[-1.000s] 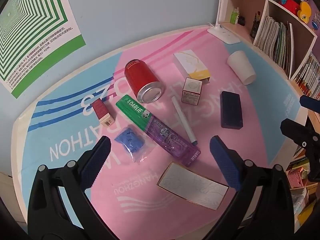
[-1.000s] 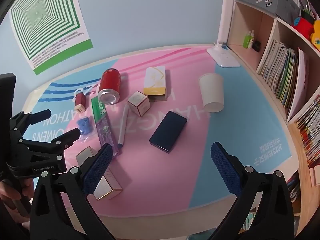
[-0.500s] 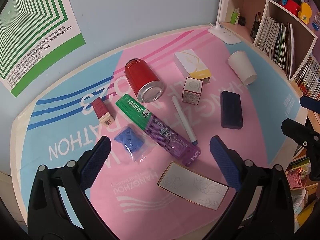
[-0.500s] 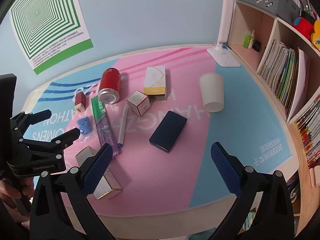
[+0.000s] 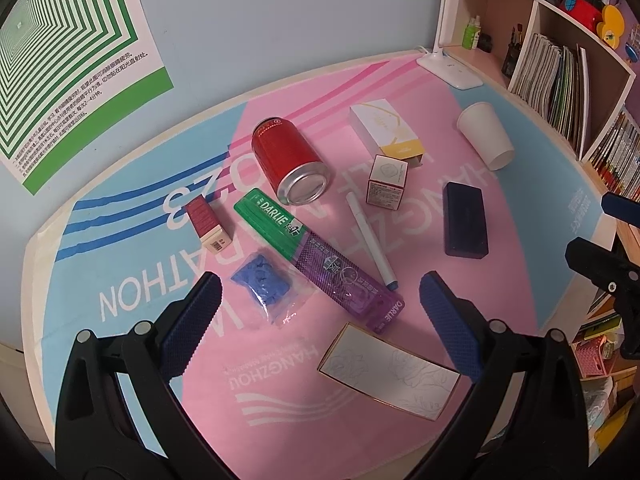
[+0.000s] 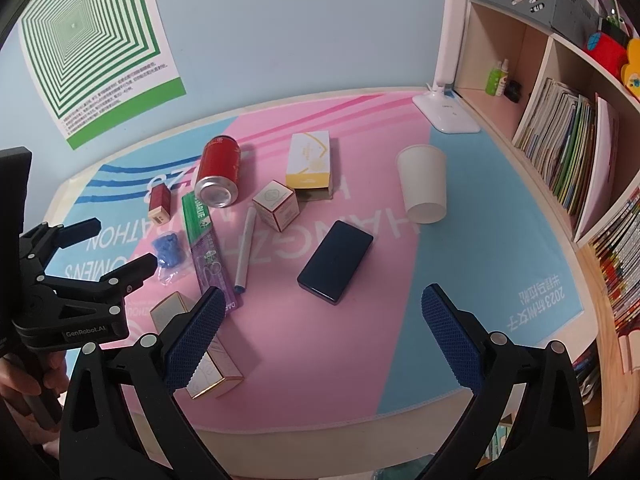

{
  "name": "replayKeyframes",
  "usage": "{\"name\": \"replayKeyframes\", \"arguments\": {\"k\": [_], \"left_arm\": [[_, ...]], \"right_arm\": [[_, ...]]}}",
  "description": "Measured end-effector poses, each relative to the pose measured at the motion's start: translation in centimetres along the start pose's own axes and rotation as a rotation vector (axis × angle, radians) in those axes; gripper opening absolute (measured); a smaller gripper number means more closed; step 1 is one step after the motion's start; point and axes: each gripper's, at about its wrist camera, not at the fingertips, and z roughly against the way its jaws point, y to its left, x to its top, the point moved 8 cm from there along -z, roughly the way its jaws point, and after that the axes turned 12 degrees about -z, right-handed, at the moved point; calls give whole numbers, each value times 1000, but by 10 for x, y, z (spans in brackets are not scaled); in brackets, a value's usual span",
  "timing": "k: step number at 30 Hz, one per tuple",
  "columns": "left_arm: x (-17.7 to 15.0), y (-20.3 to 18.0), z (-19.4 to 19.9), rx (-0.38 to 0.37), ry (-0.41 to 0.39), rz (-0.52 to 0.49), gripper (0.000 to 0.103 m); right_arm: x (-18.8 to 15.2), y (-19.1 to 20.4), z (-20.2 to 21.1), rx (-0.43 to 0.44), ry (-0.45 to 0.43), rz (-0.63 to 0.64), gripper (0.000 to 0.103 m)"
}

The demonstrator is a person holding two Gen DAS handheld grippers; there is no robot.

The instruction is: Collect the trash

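Note:
Litter lies on a pink and blue mat [image 5: 120, 280]: a red can [image 5: 290, 160] on its side, a green and purple Darlie box [image 5: 320, 256], a blue crumpled wrapper [image 5: 262, 280], a small red box [image 5: 208, 224], a white pen [image 5: 370, 240], a small cube box [image 5: 387, 180], a white and yellow box [image 5: 386, 128], a paper cup [image 5: 486, 136], a dark blue case [image 5: 466, 220] and a flat white carton [image 5: 390, 372]. My left gripper [image 5: 316, 320] is open above the wrapper and Darlie box. My right gripper [image 6: 320, 332] is open, empty, near the dark case [image 6: 336, 260].
A white desk lamp [image 6: 446, 112] stands at the back right. A bookshelf [image 6: 568, 152] with books runs along the right edge. A green poster [image 6: 96, 40] hangs on the wall. The left gripper also shows in the right wrist view [image 6: 92, 248].
Almost nothing has moved. Both grippers stay open and hover in nearly the same place, with only a slight drift.

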Motion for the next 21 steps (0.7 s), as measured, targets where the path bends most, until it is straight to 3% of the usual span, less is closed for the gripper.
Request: {"name": "replayKeyframes", "arguments": {"k": [21], "left_arm": [[2, 1, 0, 5, 0, -5, 97]], "right_arm": [[-3, 4, -2, 5, 6, 6, 97]]}}
